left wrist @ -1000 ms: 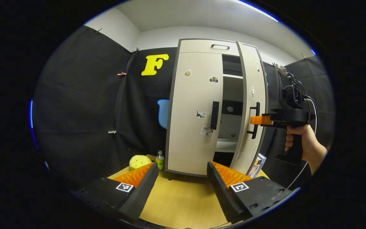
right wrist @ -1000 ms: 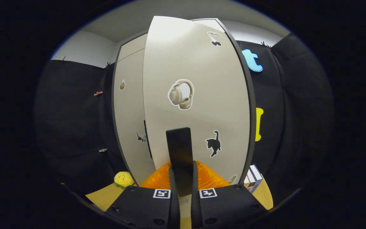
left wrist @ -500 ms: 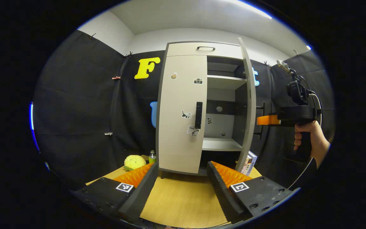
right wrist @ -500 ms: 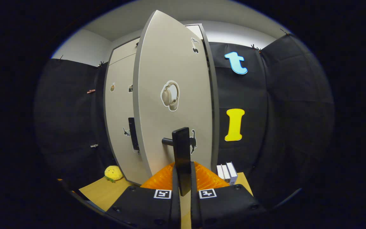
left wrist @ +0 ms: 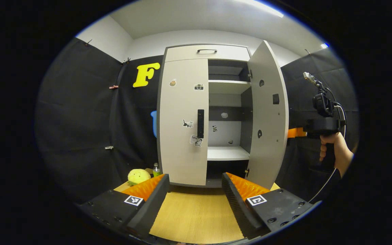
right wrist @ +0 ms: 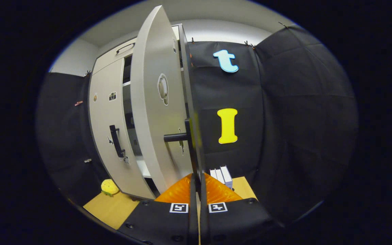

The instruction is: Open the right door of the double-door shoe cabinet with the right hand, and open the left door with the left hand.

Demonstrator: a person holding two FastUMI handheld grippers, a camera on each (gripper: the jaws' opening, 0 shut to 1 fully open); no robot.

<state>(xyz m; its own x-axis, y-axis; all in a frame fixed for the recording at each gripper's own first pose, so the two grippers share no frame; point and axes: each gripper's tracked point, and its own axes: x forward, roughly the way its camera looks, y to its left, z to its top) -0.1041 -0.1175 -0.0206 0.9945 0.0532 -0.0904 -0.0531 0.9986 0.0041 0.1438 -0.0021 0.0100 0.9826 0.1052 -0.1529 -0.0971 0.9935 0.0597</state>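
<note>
A: What is changing at the shoe cabinet (left wrist: 185, 54) right now?

B: The right door (left wrist: 267, 115) is swinging wide. A second ago it was only ajar; half a second ago it was standing edge-on in the left gripper view; now it is showing its inner face there, with the shelves (left wrist: 228, 153) behind it laid bare.

A: And the right gripper (right wrist: 196, 185), is it hanging on?

B: Yes. Its fingers are pressed together on the right door's black handle (right wrist: 192, 143), clamping the bar between them, as in both earlier pictures. In the left gripper view the same gripper (left wrist: 296, 132) is sitting behind the door's outer edge, with the person's hand (left wrist: 333, 151) on its grip.

A: What about the left gripper (left wrist: 194, 183)?

B: Its fingers are standing well apart, holding nothing, low over the wooden tabletop (left wrist: 196, 214) in front of the cabinet. It is pointing at the left door (left wrist: 182, 122), which is sitting fully closed, its handle (left wrist: 200, 123) well apart from the fingertips.

A: So how is the task standing?

B: I'd judge the first half is nearly finished, since the right door is looking close to full swing. The second half is not yet begun. The left gripper will probably have to rise and move forward to the vertical handle, then close on it.

A: Anything in the way?

B: A yellow plush toy (left wrist: 138, 176) and a small green bottle (left wrist: 155, 169) are sitting near the cabinet's left corner, possibly within the left door's sweep.
</note>
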